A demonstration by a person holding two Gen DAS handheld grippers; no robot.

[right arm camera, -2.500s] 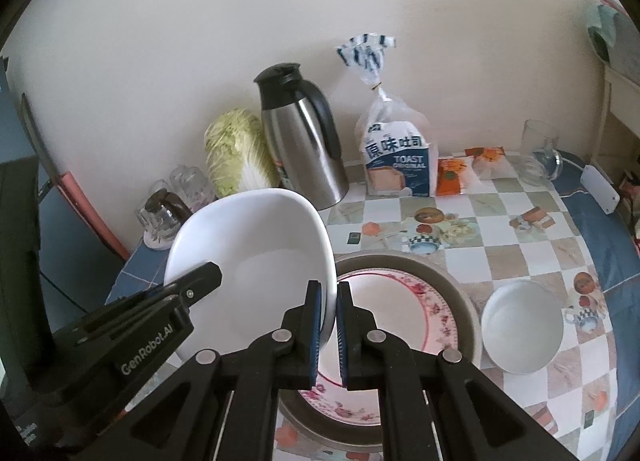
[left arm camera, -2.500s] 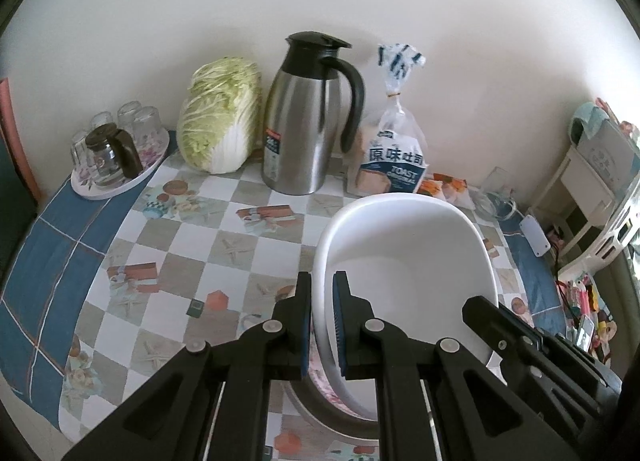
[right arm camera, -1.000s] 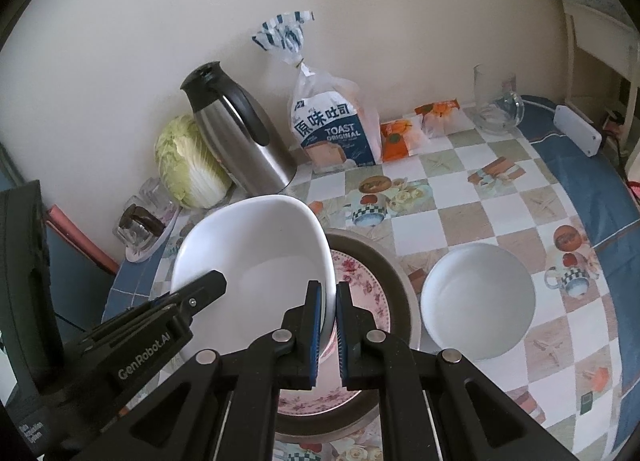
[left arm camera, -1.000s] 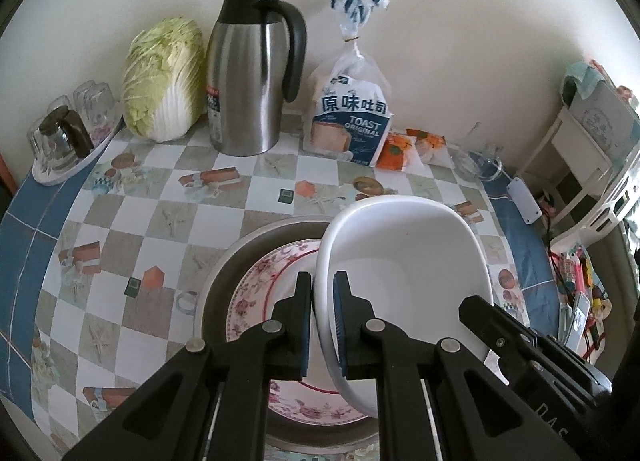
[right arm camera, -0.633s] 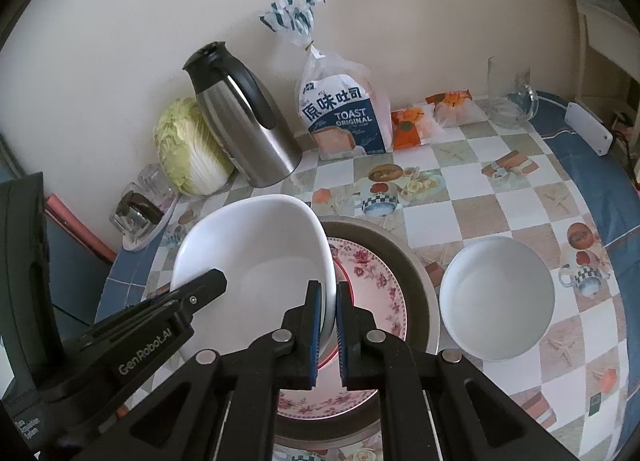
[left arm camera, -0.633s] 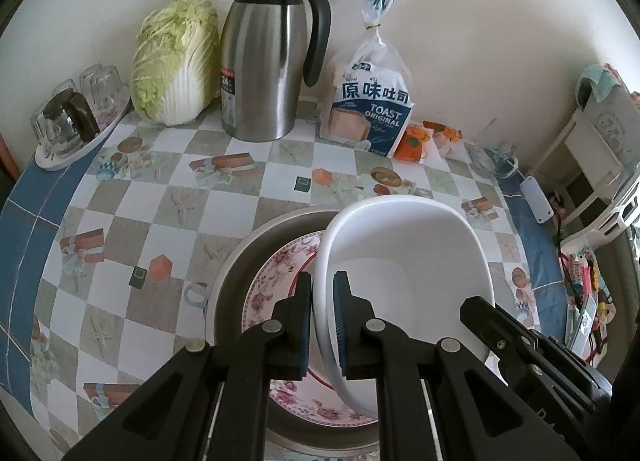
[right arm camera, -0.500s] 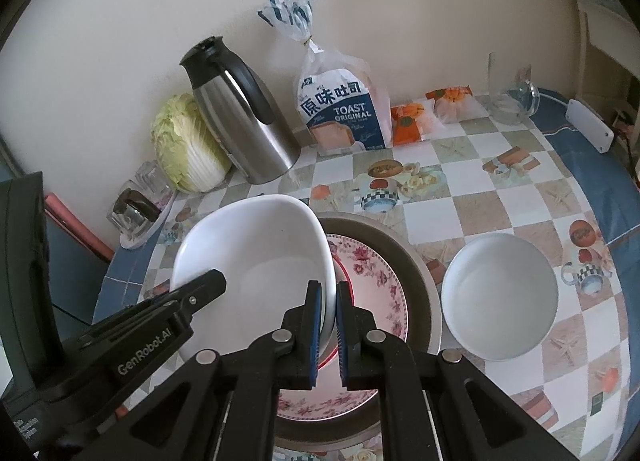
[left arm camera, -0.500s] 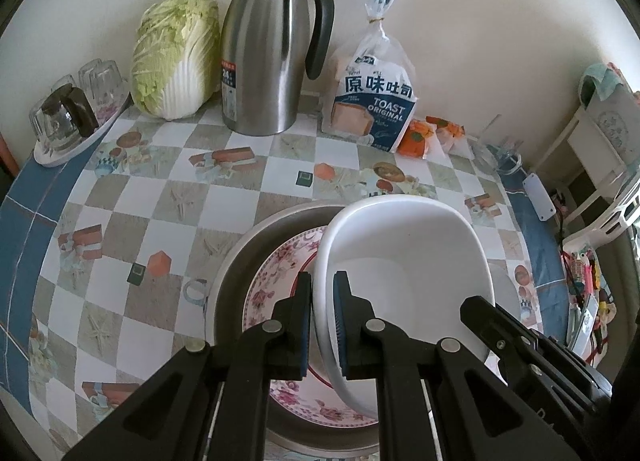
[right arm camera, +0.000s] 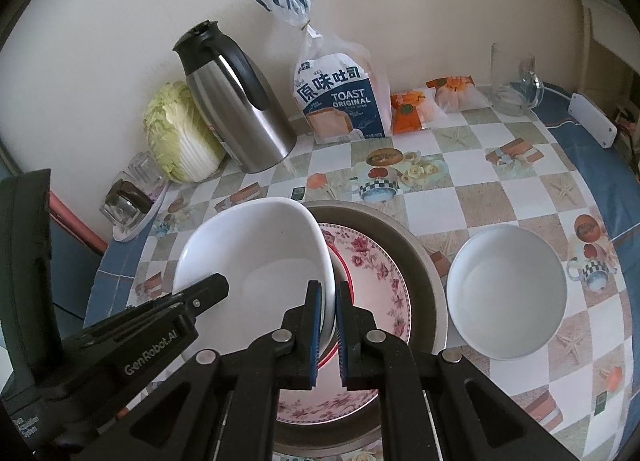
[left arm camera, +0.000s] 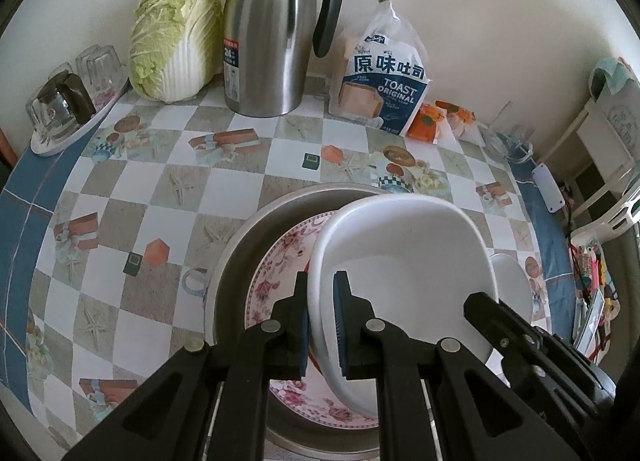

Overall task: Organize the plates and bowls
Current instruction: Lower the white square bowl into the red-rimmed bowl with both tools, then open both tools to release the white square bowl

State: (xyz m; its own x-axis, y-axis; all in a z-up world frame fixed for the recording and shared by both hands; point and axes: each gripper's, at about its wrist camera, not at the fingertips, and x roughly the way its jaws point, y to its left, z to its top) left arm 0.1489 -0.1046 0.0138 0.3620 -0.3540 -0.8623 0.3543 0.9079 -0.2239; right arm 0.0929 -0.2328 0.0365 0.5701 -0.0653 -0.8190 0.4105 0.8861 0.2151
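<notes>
The left gripper [left arm camera: 321, 317] is clamped narrowly on one side of the rim of a squarish white bowl [left arm camera: 404, 261], its blue pads pinching the wall from inside and outside, and the right gripper [right arm camera: 329, 325] grips the opposite side of the same bowl [right arm camera: 256, 253] in just the same way — so the bowl hangs between the two tools, tilted a little, its hollow facing up. Directly beneath it sits a floral plate [right arm camera: 380, 281] with a pink rose border and a red ring, resting inside a wide grey metal pan [right arm camera: 416, 253]; whether the bowl touches the plate cannot be told. Just beside the pan, on the right gripper's side, a round white bowl [right arm camera: 506, 293] stands on the table, and the left wrist view catches only its edge [left arm camera: 516, 289] behind the held bowl. The table [left arm camera: 120, 221] wears a checked cloth printed with starfish and teacups, bordered in blue. Along the wall at the back stand a napa cabbage [left arm camera: 176, 37], a steel thermos jug [left arm camera: 272, 33] with a black handle, a bag of toast bread [left arm camera: 384, 89] and some small orange packets [right arm camera: 408, 111] — with a glass mug [right arm camera: 514, 79] further along. At the far left a small tray of upturned glasses [left arm camera: 64, 101] sits near the table edge.
</notes>
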